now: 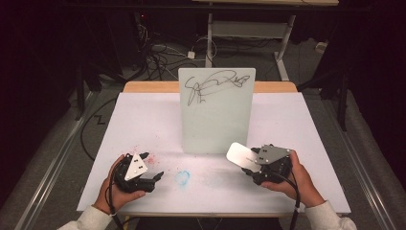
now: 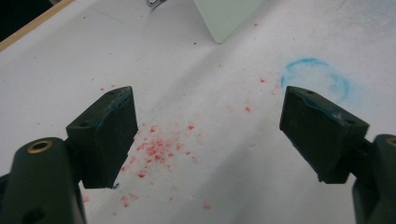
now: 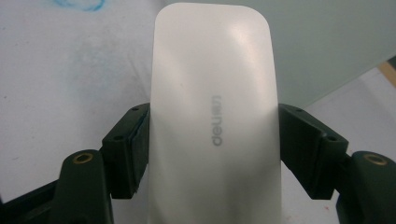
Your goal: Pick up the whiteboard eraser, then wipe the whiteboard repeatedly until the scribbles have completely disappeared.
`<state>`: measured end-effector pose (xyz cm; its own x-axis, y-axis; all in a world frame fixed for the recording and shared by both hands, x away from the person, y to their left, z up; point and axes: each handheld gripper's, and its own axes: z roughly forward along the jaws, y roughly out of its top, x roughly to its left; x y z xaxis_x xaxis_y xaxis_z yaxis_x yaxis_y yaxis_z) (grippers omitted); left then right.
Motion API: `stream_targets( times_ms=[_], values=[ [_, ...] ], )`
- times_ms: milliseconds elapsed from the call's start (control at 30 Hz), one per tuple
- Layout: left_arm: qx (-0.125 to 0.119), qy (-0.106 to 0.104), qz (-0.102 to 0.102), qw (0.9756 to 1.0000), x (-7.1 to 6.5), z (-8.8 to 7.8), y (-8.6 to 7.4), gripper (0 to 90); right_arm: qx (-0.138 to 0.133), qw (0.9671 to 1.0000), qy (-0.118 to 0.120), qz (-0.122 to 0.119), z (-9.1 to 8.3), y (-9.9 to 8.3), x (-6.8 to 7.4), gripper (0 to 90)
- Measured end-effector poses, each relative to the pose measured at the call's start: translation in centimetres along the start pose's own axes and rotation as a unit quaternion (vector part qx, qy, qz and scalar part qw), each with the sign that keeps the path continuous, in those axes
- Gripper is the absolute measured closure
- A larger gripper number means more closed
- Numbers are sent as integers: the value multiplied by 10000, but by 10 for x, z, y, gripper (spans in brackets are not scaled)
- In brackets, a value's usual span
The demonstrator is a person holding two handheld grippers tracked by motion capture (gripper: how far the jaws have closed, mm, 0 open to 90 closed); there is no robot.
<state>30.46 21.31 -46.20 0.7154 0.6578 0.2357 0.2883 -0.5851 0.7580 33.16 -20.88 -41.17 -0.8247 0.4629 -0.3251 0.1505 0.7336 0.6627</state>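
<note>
- High view: white eraser (image 1: 241, 156) clamped in right gripper (image 1: 253, 163), at about 5 o'clock on the worktop (image 1: 143, 124), just in front of the lower right corner of the upright whiteboard (image 1: 216, 110).
- Whiteboard standing at centre, black scribble (image 1: 213, 84) across its top.
- Left gripper (image 1: 155, 178) held at 7 o'clock, low over the worktop, jaws pointing toward 3 o'clock with nothing between them.
- Blue ring smudge (image 1: 182, 177) between the two grippers; red specks (image 1: 148, 158) beside the left one.
- Left gripper view: jaws wide apart, empty. Red specks (image 2: 156, 149) scattered on the worktop between them; blue ring smudge (image 2: 317, 79) at 1 o'clock; corner of whiteboard (image 2: 226, 16) at 12 o'clock.
- Right gripper view: jaws pressed on both long sides of the eraser (image 3: 212, 121), grey lettering (image 3: 216, 120) on its face. Eraser pointing toward 12 o'clock, whiteboard (image 3: 327, 42) behind it at 1 o'clock, blue smudge (image 3: 79, 4) at 11 o'clock.
</note>
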Motion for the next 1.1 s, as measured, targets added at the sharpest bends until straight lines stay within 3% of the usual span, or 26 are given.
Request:
stream_targets(
  times_ms=[133, 1100],
  values=[
    [32, 2, -12, 10000, 1, 1, -2, 182, -144, 9996, -197, 123, -2, 0, -1, 312],
    [112, 82, -53, 9999, -1, -4, -6, 183, -579, 9965, -467, 388, -4, 6, -6, 312]
  ],
)
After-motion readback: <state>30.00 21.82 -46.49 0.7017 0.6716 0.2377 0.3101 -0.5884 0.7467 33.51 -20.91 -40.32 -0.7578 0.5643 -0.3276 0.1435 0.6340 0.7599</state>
